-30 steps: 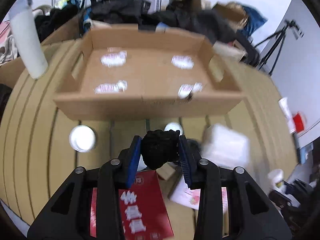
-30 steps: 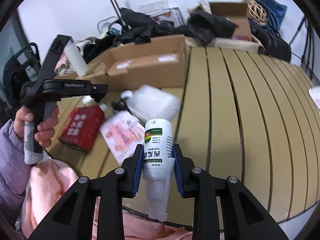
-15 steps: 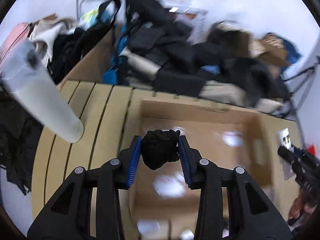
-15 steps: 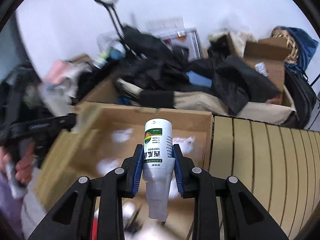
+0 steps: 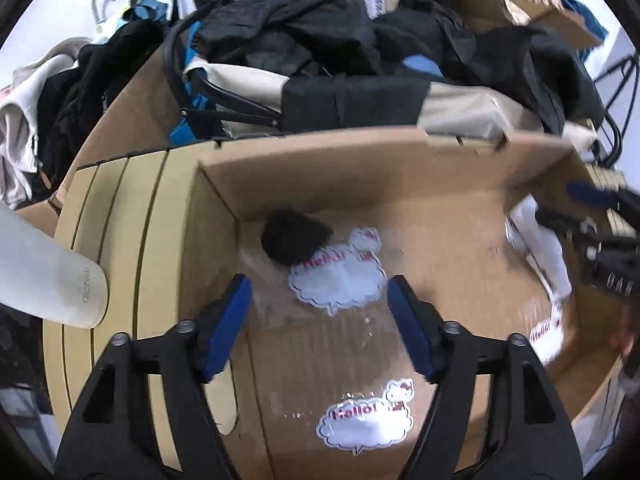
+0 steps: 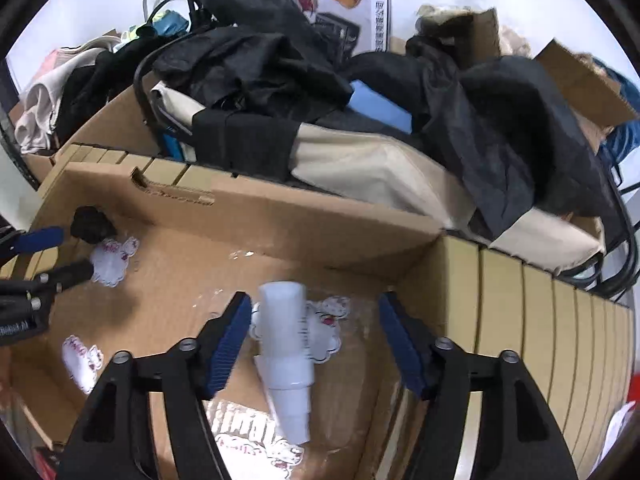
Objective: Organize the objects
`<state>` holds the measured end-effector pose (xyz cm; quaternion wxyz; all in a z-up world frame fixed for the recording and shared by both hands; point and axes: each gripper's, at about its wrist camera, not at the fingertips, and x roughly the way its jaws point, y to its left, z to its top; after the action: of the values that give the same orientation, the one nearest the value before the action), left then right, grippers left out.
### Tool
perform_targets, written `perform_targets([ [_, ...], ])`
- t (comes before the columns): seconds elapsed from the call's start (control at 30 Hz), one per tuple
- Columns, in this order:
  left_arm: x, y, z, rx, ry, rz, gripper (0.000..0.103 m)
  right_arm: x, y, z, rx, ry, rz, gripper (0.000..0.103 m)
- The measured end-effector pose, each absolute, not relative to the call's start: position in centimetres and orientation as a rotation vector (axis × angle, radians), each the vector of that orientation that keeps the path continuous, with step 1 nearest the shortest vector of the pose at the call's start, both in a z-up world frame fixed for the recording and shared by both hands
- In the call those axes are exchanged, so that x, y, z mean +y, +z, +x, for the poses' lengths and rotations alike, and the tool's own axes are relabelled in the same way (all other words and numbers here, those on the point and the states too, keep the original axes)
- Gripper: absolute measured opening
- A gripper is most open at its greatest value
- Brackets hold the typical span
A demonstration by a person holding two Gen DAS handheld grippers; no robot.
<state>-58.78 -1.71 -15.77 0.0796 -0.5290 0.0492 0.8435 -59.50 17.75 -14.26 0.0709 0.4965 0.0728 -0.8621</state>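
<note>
A shallow open cardboard box lies on the slatted table; it also shows in the right wrist view. My left gripper is open above the box's far left corner. A black crumpled object lies loose in that corner, also seen in the right wrist view. My right gripper is open above the box's far right corner. A white bottle lies between its fingers, free of them, on the box floor; it also shows, blurred, in the left wrist view.
White "Hello" stickers mark the box floor. A white tumbler stands at the left on the wooden slatted table. A pile of dark clothes, bags and boxes rises behind the box.
Both grippers moved over the box and opened. The black object dropped from the left gripper into the far left corner; the white bottle left the right gripper and lies in the box.
</note>
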Motion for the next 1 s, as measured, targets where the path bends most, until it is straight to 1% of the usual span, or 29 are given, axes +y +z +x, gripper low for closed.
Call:
perform_targets([
  [0.1,-2.4,-15.1,-57.8,0.088,2.535,-1.612,0.070,17.8,-13.4,-59.3,0.211,-2.592,1.433,0.072],
  [0.17,-3.4,-13.1,-55.9,0.026,2.577,-1.570,0.070,17.5,-12.0,-58.1,0.269,-2.631,1.388,0.072],
  [0.2,-3.9,-11.9,-54.6,-0.014,2.605,-1.520,0.073,17.7,-10.8,-57.1,0.286,-2.644,1.344,0.072],
  [0.23,-4.4,-10.4,-53.0,-0.040,2.632,-1.459,0.081,18.0,-9.5,-56.1,0.268,-2.638,1.312,0.072],
  [0.3,-5.2,-7.2,-49.2,-0.016,2.696,-1.366,0.088,19.3,-6.7,-53.3,0.209,-2.618,1.271,0.072],
  [0.4,-6.0,-3.3,-43.4,0.062,2.759,-1.317,0.088,20.7,-3.3,-49.3,0.219,-2.624,1.241,0.072],
  [0.47,-6.7,-0.9,-39.3,0.071,2.779,-1.267,0.092,21.5,-1.2,-45.7,0.236,-2.627,1.224,0.073],
  [0.5,-7.1,0.2,-37.2,0.046,2.785,-1.228,0.099,22.0,0.0,-43.1,0.241,-2.623,1.209,0.075],
  [0.53,-7.5,1.2,-34.6,0.001,2.788,-1.176,0.103,22.3,0.7,-41.1,0.235,-2.624,1.187,0.075],
  [0.6,-8.1,2.9,-28.9,-0.082,2.770,-1.072,0.103,23.1,2.1,-36.0,0.213,-2.615,1.110,0.075],
  [0.63,-8.2,3.2,-26.9,-0.094,2.761,-1.050,0.103,23.4,2.6,-33.1,0.210,-2.623,1.046,0.075],
  [0.7,-8.2,3.0,-22.1,-0.111,2.768,-0.997,0.103,23.8,2.8,-26.9,0.268,-2.691,0.914,0.076],
  [0.77,-7.7,1.6,-17.0,-0.104,2.841,-0.928,0.103,23.9,1.8,-21.7,0.306,-2.825,0.834,0.076],
  [0.8,-7.3,0.6,-14.9,-0.092,2.872,-0.909,0.103,23.9,0.8,-19.1,0.290,-2.865,0.817,0.076],
  [0.87,-6.4,-1.6,-11.1,-0.107,2.868,-0.928,0.103,23.7,-1.1,-15.9,0.186,-2.838,0.861,0.076],
  [0.93,-5.6,-3.3,-9.6,-0.160,2.780,-0.999,0.103,23.5,-3.5,-13.6,0.023,-2.751,0.942,0.076],
  [0.97,-5.3,-3.7,-9.6,-0.153,2.751,-1.026,0.103,23.2,-4.5,-12.9,-0.010,-2.714,0.963,0.076],
  [1.0,-4.6,-3.8,-9.7,-0.113,2.746,-1.046,0.103,22.7,-5.6,-12.4,0.001,-2.694,0.972,0.076],
])
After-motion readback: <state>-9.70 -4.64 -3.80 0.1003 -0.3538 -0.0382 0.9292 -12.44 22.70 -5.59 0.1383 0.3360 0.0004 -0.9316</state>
